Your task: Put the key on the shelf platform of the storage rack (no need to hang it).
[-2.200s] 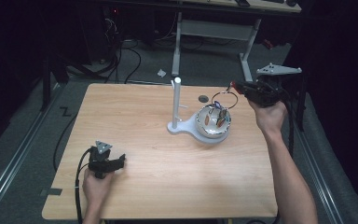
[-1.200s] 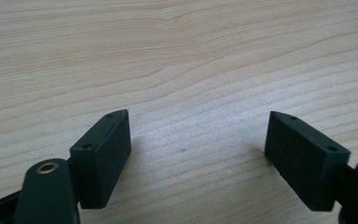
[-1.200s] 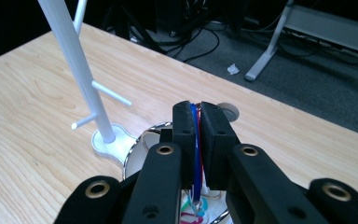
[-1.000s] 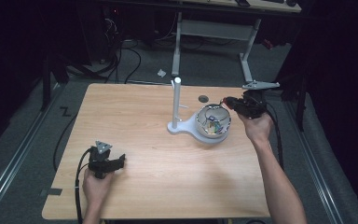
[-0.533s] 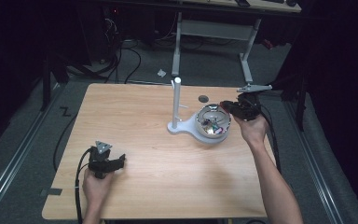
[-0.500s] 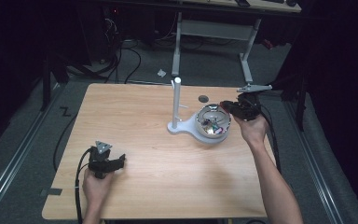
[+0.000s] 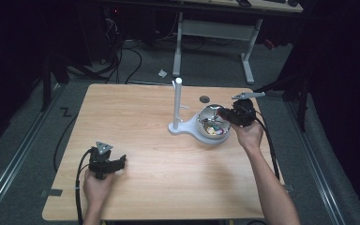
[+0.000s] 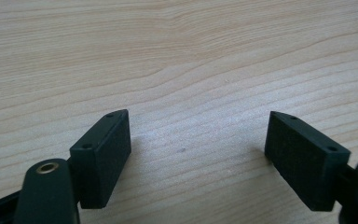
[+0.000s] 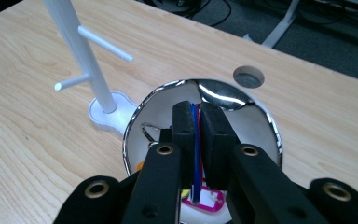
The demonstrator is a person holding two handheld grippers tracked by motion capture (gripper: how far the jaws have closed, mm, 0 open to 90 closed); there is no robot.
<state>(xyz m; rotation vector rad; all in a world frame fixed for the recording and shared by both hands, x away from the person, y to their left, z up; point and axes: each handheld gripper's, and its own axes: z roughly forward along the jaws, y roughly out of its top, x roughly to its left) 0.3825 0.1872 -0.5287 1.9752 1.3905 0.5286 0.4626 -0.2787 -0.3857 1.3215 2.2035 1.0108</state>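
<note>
**Pinching a blue tag over the shiny bowl**

Squeezing tight, my right gripper (image 9: 196,126) has a thin blue tag (image 9: 195,154) clamped between its two black jaws. The tag stands on its edge in the narrow gap, and a thin strip of red shows right beside it. I cannot tell if the red is part of the same tag. In the right gripper view the jaws sit in the middle of the frame, right over the shiny silver bowl (image 9: 256,116). A pink tag (image 9: 204,203) peeks out below them at the bottom of the frame, and a metal ring (image 9: 150,130) lies in the bowl just left of the jaws.

My right hand (image 7: 247,136) comes in from the lower right of the high view and holds the gripper at the bowl's right rim. Colourful little things lie inside the bowl.

Just left of the bowl stands a white stand (image 7: 178,101) with small pegs, touching the bowl with its foot. A round hole (image 7: 205,99) in the wooden table (image 7: 136,112) shows just above the bowl.

My left gripper (image 8: 198,154) is far away, at the lower left of the high view. Its jaws are spread wide apart with nothing between them, low over the bare wood. My left hand (image 7: 96,185) holds it there.
</note>
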